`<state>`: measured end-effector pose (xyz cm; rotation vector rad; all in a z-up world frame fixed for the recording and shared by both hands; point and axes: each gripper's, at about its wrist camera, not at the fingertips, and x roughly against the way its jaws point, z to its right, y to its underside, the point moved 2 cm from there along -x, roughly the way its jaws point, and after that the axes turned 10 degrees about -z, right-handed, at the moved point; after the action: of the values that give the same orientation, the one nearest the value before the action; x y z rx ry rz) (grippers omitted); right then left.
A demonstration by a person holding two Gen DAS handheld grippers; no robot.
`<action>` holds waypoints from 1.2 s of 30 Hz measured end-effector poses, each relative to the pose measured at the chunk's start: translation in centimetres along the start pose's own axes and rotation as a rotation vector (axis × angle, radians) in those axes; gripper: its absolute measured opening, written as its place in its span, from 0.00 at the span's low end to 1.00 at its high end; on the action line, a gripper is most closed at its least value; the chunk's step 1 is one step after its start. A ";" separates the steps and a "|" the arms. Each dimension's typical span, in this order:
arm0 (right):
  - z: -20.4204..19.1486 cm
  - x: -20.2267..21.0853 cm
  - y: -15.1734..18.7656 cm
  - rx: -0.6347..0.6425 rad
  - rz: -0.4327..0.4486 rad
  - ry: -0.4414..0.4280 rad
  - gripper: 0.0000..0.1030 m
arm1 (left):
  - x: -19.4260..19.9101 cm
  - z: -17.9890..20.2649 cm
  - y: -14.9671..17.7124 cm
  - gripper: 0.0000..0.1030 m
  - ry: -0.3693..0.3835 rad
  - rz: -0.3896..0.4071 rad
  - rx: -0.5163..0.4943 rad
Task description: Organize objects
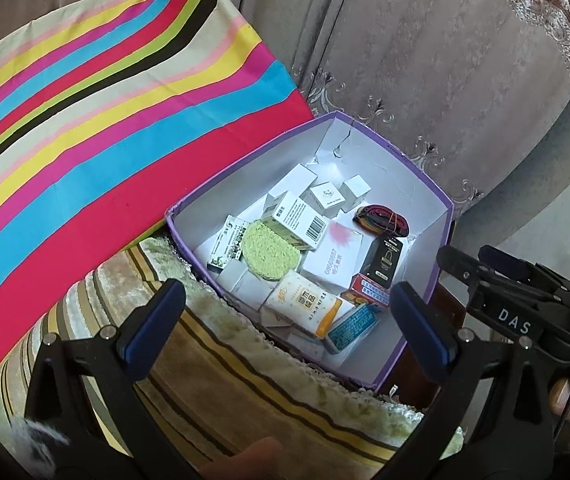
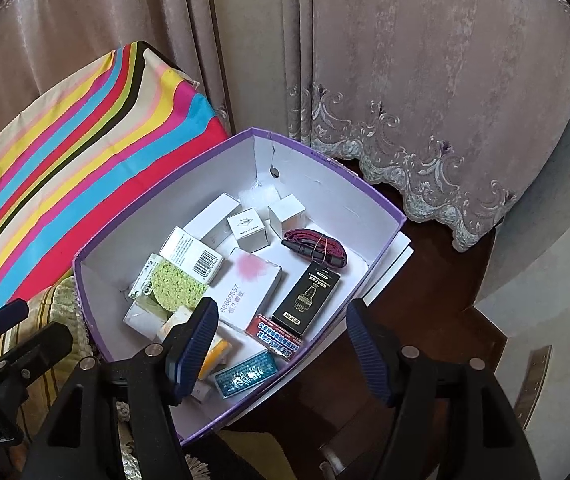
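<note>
A striped cloth (image 1: 97, 120) fills the left wrist view beside a curtain (image 1: 425, 60), while only the right wrist view takes in the dark wooden surface (image 2: 425, 340) under the purple box (image 2: 325, 160) and the white sheets (image 2: 399, 250) poking out from beneath its right wall. The open box sits between the cloth and the curtain, its long axis running from the near edge away toward the curtain, one near corner resting on a striped cushion (image 1: 213, 364) seen best from the left. Inside lie small cartons, among them a black carton (image 2: 311, 300) lengthwise along the box, a white carton with a pink blot (image 2: 251, 284), a green scrubbing pad (image 2: 175, 284) and a bundled strap (image 2: 317, 248) near the right wall. Both tools tilt steeply down over the near rim: the left gripper (image 1: 289, 316) with its fingers wide and empty, the right gripper (image 2: 281, 344) with its fingers apart and holding nothing.
</note>
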<state>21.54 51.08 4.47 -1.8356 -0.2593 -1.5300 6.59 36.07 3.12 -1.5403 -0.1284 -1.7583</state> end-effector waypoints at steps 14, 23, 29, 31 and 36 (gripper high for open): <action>0.0 -0.1 0.0 0.004 -0.004 0.003 0.66 | -0.2 0.3 0.0 1.00 -0.005 -0.003 -0.013; 0.1 -0.3 0.0 0.004 -0.008 0.003 0.66 | -0.3 0.4 0.1 1.00 -0.004 -0.007 -0.015; 0.2 -0.4 0.1 0.006 -0.011 0.003 0.66 | -0.4 0.6 0.1 1.00 -0.003 -0.011 -0.020; 0.2 -0.4 0.1 0.005 -0.012 0.003 0.66 | -0.4 0.6 0.0 1.00 -0.003 -0.012 -0.019; 0.3 -0.5 0.1 0.005 -0.014 0.003 0.66 | -0.4 0.6 0.0 1.00 -0.002 -0.013 -0.019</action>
<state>21.71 51.36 3.98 -1.8311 -0.2750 -1.5409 7.08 36.57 2.90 -1.5577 -0.1226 -1.7728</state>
